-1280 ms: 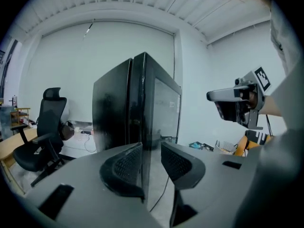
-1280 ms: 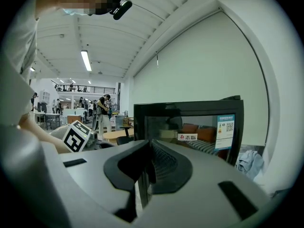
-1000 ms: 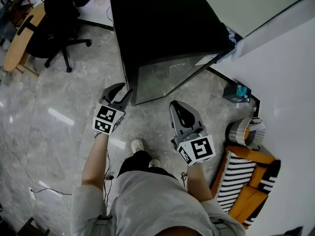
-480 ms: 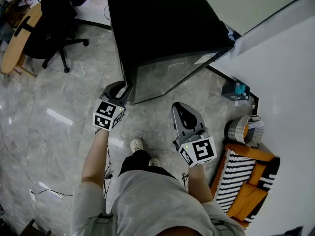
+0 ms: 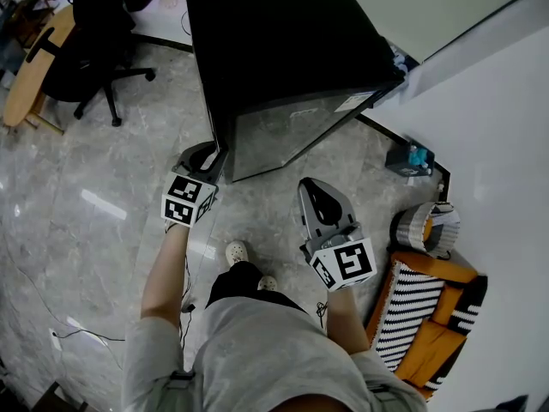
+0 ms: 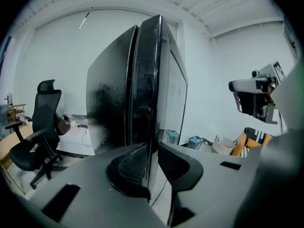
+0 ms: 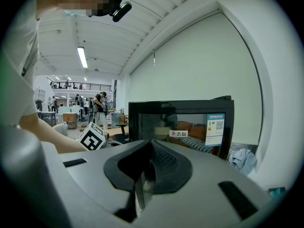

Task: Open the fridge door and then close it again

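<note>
1. While the jaws of the left gripper point(image 6: 152, 161) have just been closing, its ribbed pads point(image 6: 130, 164) sit against either face of the fridge door point(image 6: 148, 75) edge, low in the centre of the left gripper view. I read that as a clench on the edge (how deep the edge sits between them I cannot tell).
2. The right gripper point(image 7: 147, 163) has its jaws pressed together on nothing. It hangs right of centre in the head view, apart from the fridge and facing the glass front.
3. The door looks closed against the black fridge point(image 5: 274, 33) body, which fills the upper middle of the head view. The grasped edge is the door's left one there.
4. As I judge it, if the bite is shallow, a pull against the door seal may slip the pads off, and the gripper would jerk back toward the person.
5. A pull off the line of the door's swing could twist the jaws on the edge. The office chair point(image 5: 94, 41) at upper left stands well apart and should not hinder the swing.
</note>
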A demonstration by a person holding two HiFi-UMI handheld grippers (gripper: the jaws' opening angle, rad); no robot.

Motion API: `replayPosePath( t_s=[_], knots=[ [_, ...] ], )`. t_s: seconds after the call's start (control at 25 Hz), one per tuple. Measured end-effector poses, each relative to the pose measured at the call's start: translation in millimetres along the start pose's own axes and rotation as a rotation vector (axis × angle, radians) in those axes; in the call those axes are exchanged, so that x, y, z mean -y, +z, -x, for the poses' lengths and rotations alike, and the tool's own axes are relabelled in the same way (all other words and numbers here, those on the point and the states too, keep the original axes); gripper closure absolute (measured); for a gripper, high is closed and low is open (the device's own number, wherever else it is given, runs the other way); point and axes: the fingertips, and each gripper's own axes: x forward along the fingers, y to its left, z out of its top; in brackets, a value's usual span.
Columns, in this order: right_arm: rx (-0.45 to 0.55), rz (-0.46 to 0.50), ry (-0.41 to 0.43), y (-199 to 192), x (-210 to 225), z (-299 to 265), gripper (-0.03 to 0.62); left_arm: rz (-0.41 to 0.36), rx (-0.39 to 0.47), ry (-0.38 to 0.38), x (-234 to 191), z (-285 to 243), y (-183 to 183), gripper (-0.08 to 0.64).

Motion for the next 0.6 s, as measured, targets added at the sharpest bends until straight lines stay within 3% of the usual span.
replayPosePath(
  t_s=[0.28, 0.44, 0.6],
  knots=[
    [0.003, -0.004, -0.006, 0.7, 4.3, 11.9, 0.566, -0.002, -0.016, 0.027, 6.6, 4.3, -1.4, 0.485],
    [0.012, 0.000, -0.012, 2.8, 6.6, 18.6, 0.566, -0.013, 0.014, -0.037, 47.4, 20.6, -10.7, 0.496],
    [0.023, 0.003, -0.019, 4.4, 10.1, 33.9, 0.566, -0.011, 0.004, -0.053, 86.8, 33.3, -21.3, 0.505]
  ],
)
